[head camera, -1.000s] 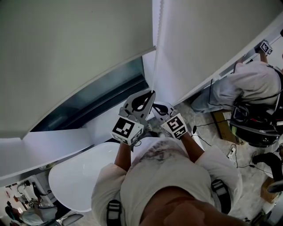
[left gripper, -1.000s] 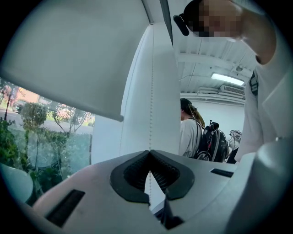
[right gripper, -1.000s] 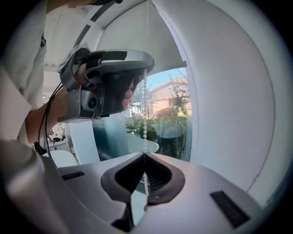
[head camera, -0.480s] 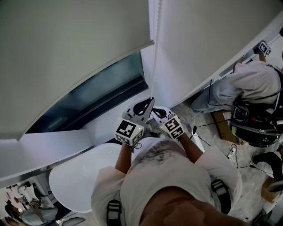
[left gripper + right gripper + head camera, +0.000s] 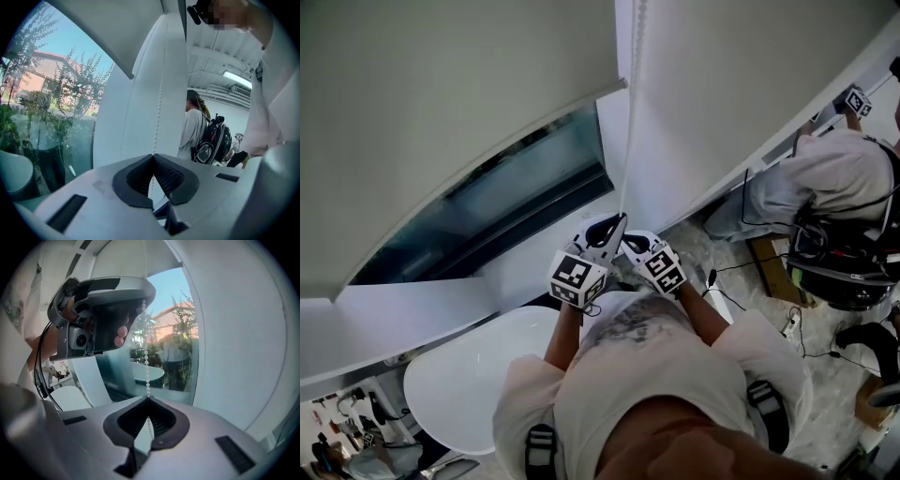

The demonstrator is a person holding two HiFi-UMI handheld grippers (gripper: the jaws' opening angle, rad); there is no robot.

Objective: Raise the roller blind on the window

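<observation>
The grey roller blind [image 5: 441, 112] covers the upper left of the head view, and dark window glass [image 5: 497, 202] shows below its bottom edge. A white bead chain [image 5: 630, 122] hangs straight down beside it. My left gripper [image 5: 617, 223] is shut on the chain, its jaws pointing up. My right gripper [image 5: 629, 246] is shut on the same chain just below and to the right. In the left gripper view the bead chain [image 5: 159, 108] rises from the closed left gripper [image 5: 153, 157]. In the right gripper view the bead chain [image 5: 146, 366] runs from the closed right gripper [image 5: 148, 398] up to the left gripper [image 5: 103, 310].
A second blind [image 5: 741, 84] hangs to the right of the chain. A white round table [image 5: 478, 375] stands below the white sill [image 5: 422, 300]. Another person [image 5: 834, 178] with a backpack works at the right, with cables on the floor [image 5: 769, 272].
Both grippers have moved down with the chain. The blind's bottom edge has risen and more window glass shows beneath it.
</observation>
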